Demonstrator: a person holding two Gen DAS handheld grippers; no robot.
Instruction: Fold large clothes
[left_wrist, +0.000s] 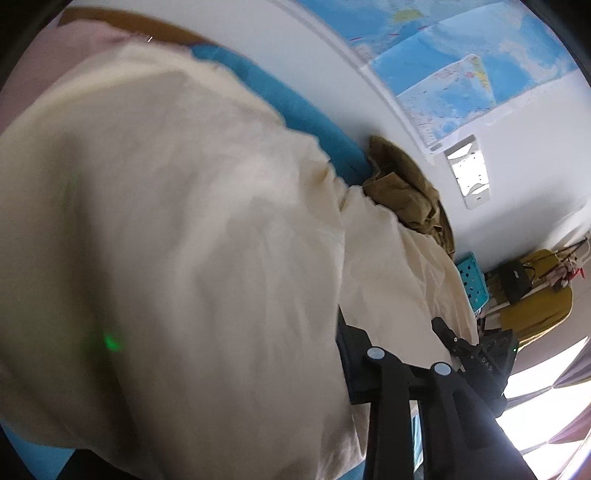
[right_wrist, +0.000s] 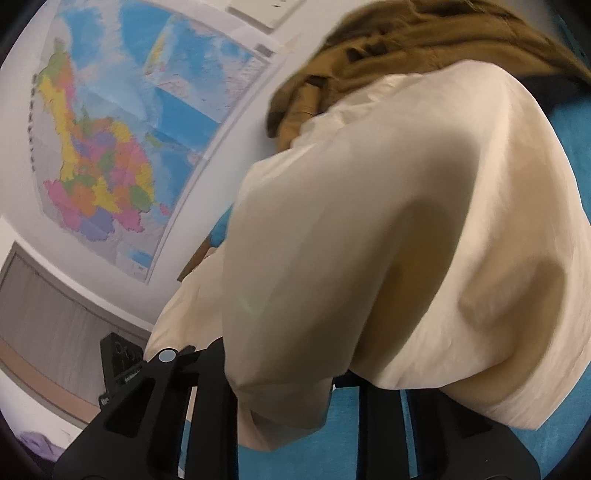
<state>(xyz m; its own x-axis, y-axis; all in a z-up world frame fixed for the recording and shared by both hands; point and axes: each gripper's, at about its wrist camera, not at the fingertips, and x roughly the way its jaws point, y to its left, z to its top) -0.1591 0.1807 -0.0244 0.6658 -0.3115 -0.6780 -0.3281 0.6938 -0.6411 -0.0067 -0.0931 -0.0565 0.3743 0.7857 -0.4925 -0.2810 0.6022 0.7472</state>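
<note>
Cream garment (right_wrist: 388, 221) is gripped and draped over both grippers' fingers, left gripper (left_wrist: 391, 354), right gripper (right_wrist: 280, 373); fold mid-carry; lowering flat onto blue surface (right_wrist: 576, 177) is called for.

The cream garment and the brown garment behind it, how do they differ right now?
The cream garment is pale, smooth and lifted, draped over the right gripper; the brown garment is dark olive-brown, crumpled and lying in a heap by the wall. The cream one fills both views; the brown shows smaller. Both are fabric above the blue surface.
</note>
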